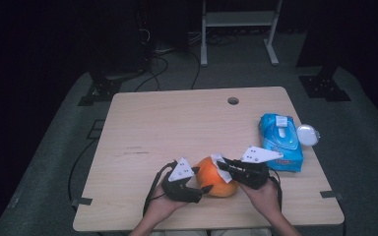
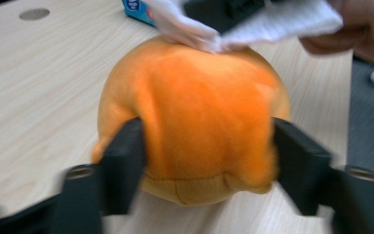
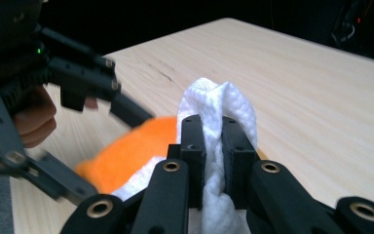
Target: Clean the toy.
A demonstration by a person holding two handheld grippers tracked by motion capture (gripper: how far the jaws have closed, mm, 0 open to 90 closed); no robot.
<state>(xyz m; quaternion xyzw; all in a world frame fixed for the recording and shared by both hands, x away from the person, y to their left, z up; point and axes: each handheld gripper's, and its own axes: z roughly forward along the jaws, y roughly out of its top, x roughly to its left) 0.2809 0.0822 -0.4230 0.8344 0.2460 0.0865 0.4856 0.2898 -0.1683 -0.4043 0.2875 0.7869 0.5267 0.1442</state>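
- Left gripper [image 1: 204, 188] has its black jaws spread wide and clamped on the round orange plush ball [image 1: 217, 177]; in the left gripper view each jaw presses into one flank of the soft fabric, which bulges out between them.
- Right gripper [image 1: 225, 164] is pinched tight on a crumpled white wipe [image 3: 217, 126]; in the right gripper view the two jaws stand nearly together with only the folded cloth squeezed between them.
- That wipe touches the top of the orange ball, draped over its far upper edge in the left gripper view [image 2: 195, 30].
- The ball sits on the pale wooden table [image 1: 177, 123] near the front edge, between the two hands. It is nearly round, a little wider than tall, its paler seamed underside resting on the wood.
- Just right of the right gripper lies a blue soft pack of wipes [image 1: 280, 141], long side running away from the person, with a white plastic lid [image 1: 308, 134] beside it at the table's right edge.
- A round cable hole [image 1: 233, 101] sits near the far edge, well apart.
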